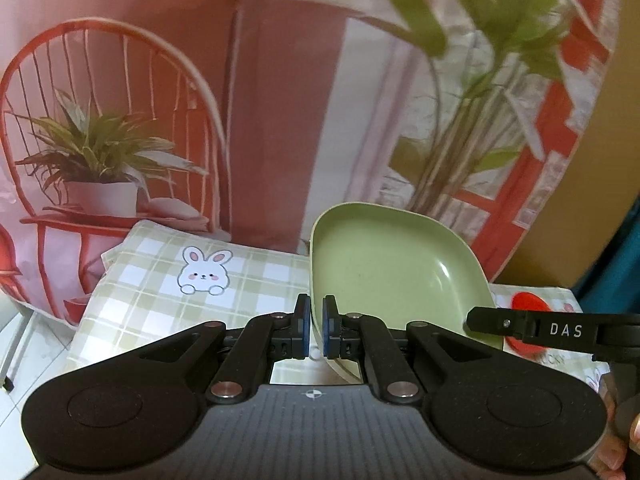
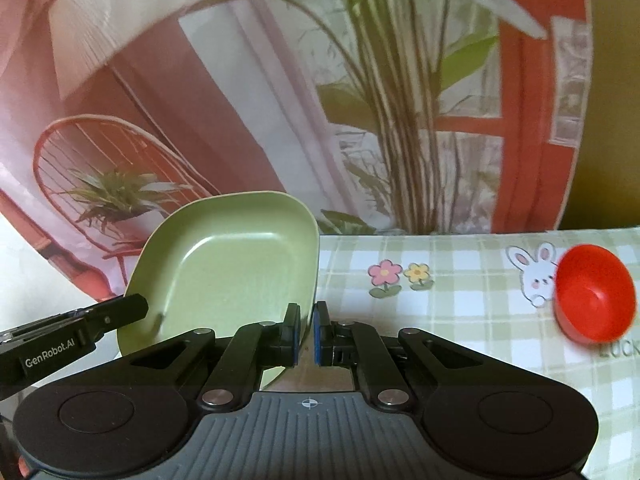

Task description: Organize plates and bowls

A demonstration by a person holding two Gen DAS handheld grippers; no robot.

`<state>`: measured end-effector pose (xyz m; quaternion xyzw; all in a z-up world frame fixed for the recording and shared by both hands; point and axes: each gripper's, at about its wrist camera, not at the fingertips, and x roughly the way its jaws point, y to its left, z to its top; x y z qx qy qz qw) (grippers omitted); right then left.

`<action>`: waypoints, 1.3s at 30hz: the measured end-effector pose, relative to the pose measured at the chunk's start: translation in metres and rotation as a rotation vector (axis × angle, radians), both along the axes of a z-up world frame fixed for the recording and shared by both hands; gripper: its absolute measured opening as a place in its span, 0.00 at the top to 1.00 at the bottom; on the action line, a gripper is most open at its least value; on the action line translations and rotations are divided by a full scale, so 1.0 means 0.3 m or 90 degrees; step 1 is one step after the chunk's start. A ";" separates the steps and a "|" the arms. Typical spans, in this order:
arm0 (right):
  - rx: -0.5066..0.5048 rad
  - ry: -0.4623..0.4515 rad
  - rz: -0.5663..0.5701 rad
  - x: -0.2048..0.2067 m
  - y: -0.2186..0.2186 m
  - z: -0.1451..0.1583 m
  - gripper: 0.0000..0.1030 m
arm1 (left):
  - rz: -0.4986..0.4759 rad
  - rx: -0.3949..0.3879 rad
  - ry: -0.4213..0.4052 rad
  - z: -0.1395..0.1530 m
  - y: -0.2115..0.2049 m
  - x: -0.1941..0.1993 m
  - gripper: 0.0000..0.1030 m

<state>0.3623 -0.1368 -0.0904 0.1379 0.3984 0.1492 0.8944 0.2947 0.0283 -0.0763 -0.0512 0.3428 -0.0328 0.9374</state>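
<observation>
- The backdrop [image 2: 240, 100] (a printed scene of a red chair and leafy plants) hangs behind the table.
- The tablecloth [image 2: 460, 300], green checks with rabbits and flowers, covers the table below that backdrop.
- The green plate [image 2: 224, 264] is lifted above the tablecloth, tilted, its hollow facing the cameras.
- The left gripper [image 1: 316, 328] is clamped on the plate's left rim.
- The right gripper [image 2: 306, 334] is clamped on the plate's right rim.
- The red bowl [image 2: 594, 294] lies tipped on the tablecloth, well to the right of the plate.

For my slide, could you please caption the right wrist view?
Right gripper pinches green plate rim; red bowl rests on checked tablecloth.
</observation>
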 end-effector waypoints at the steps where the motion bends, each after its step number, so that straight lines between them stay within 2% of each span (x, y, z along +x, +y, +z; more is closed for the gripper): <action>1: 0.000 -0.003 -0.001 -0.019 -0.012 0.006 0.94 | -0.003 0.000 -0.002 0.005 -0.010 -0.019 0.93; 13: 0.014 -0.032 -0.021 -0.280 -0.202 0.035 0.93 | -0.053 -0.017 -0.008 -0.016 -0.119 -0.208 0.93; 22: 0.013 -0.040 -0.064 -0.465 -0.338 -0.007 0.92 | -0.106 -0.019 0.003 -0.077 -0.221 -0.292 0.93; 39: 0.016 -0.027 -0.117 -0.640 -0.508 -0.121 0.92 | -0.172 0.009 0.019 -0.139 -0.366 -0.370 0.93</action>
